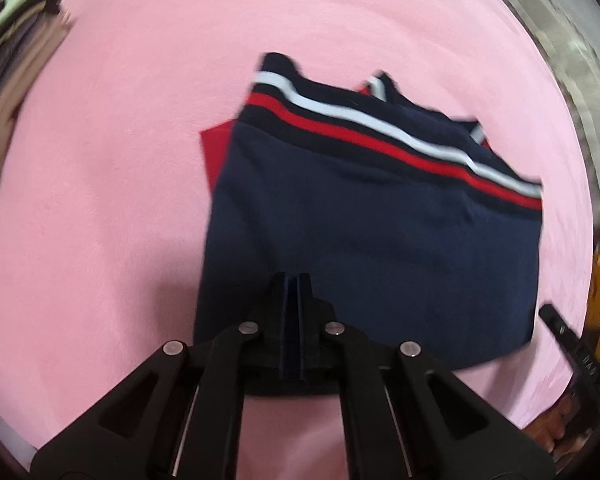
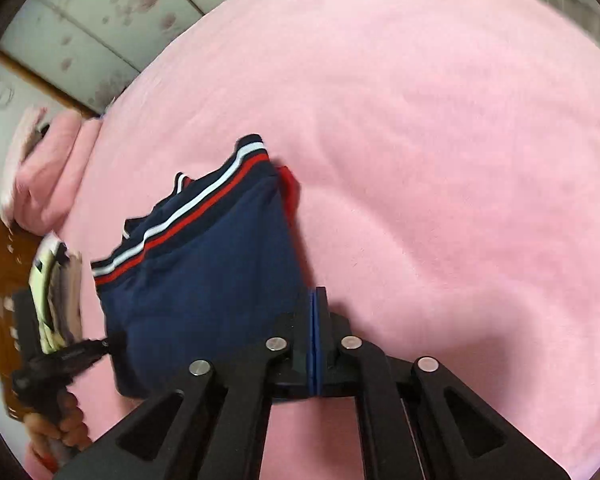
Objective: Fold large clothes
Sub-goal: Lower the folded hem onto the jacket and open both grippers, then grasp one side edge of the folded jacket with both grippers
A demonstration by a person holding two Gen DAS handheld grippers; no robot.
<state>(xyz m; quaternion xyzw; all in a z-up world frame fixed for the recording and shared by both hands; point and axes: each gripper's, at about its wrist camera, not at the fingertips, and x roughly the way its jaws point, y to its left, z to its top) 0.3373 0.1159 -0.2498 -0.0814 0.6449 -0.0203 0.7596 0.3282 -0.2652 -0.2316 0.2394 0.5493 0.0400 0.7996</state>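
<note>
The navy garment [image 1: 364,232] is lying partly folded on the pink bed [image 1: 120,160], its ribbed band of white and red stripes [image 1: 380,128] running along the far edge and a red layer [image 1: 214,148] peeking out at the far left corner. It is reading as soft knit fabric, light and limp, so it is likely to sag and slide out of shape rather than hold a crease by itself; the doubled layers are probably giving each claw enough thickness to bite. The near corners look like the sensible places to take hold, since lifting both together should carry the near edge over toward the striped band without the cloth twisting.

The left claw [image 1: 296,280] is pinching shut on the near edge of the garment toward its left side, with a sliver of navy cloth showing between the closed jaws. The right claw [image 2: 315,292] is likewise clamping closed on the near right corner, the fabric spreading away from it to the left and far side (blur is softening the edges in both views). In the right wrist view the person's left hand [image 2: 60,416] is gripping the other tool's handle at the left. A stack of folded clothes [image 1: 16,80] is sitting at the far left of the bed, well apart from the garment
</note>
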